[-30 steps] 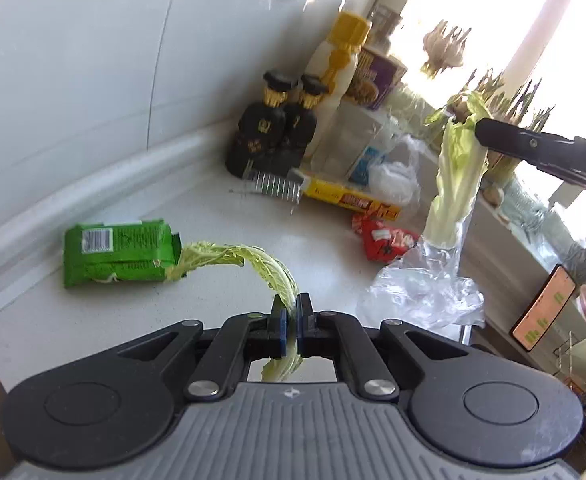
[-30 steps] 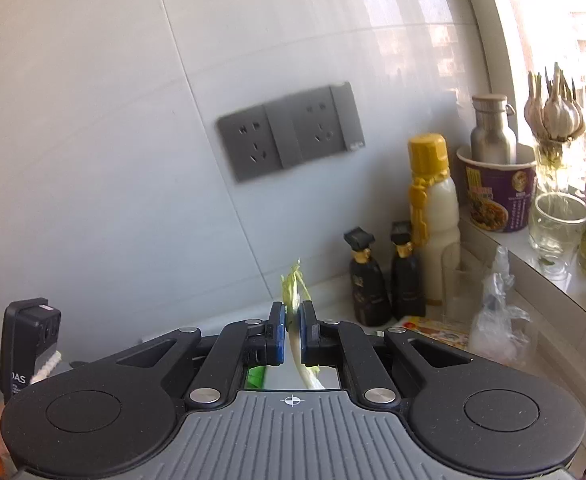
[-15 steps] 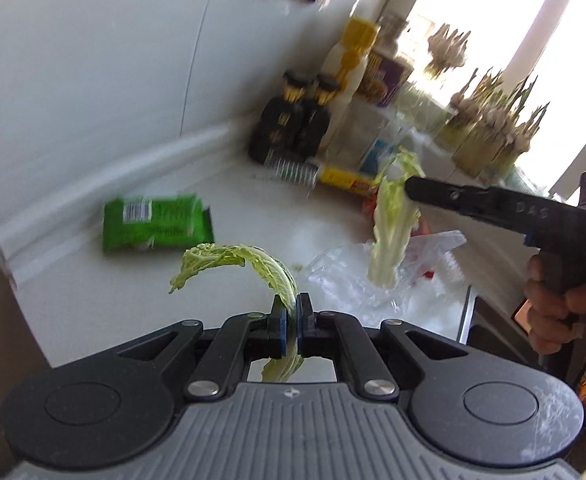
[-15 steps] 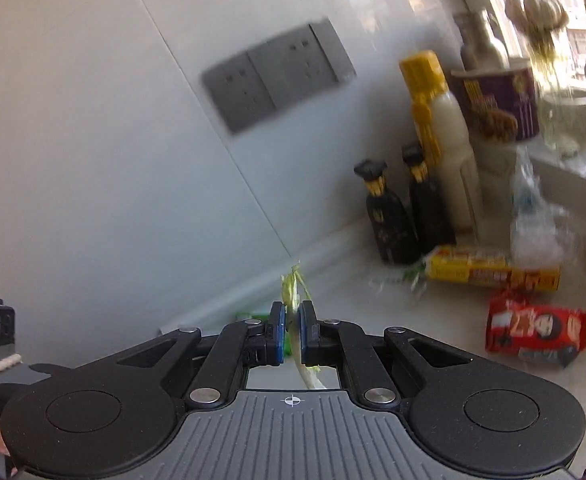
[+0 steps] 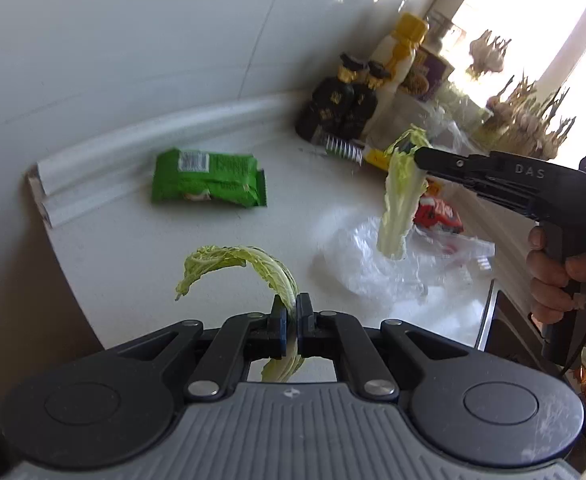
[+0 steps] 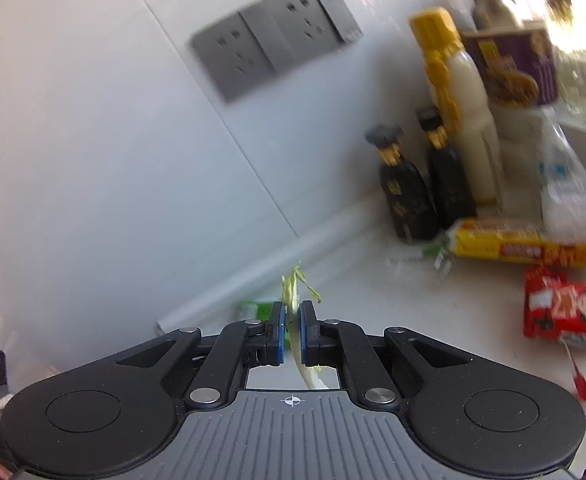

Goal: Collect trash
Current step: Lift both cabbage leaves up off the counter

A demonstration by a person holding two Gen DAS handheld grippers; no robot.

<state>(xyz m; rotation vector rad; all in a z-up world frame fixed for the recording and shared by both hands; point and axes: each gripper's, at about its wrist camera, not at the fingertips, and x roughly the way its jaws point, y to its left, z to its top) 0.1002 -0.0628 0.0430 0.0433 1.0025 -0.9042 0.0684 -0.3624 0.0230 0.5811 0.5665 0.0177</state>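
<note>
RISK: limp cabbage leaf (image 5: 249, 264) could slip from clenched left hand-held gripper (image 5: 289, 322) | right hand-held gripper (image 6: 291, 330) grips stalk leaf (image 5: 399, 196) hanging over clear bag (image 5: 377, 268); may miss the mouth | ROOM: surface (image 5: 133, 248) edge close left, bottles (image 5: 341, 108) behind.

Pale grey glossy wall panels (image 6: 105, 128) are running behind a white smooth countertop (image 5: 141, 256), with a rounded white backsplash strip (image 5: 133, 144) lying along the join. A dark grey double socket plate (image 6: 273, 56) is sitting on the wall. A bright window (image 5: 525, 20) is flooding the far corner with daylight and washing out detail there. A white window ledge (image 6: 585, 132) is running under it. The countertop's curved front edge is showing brown beneath.
</note>
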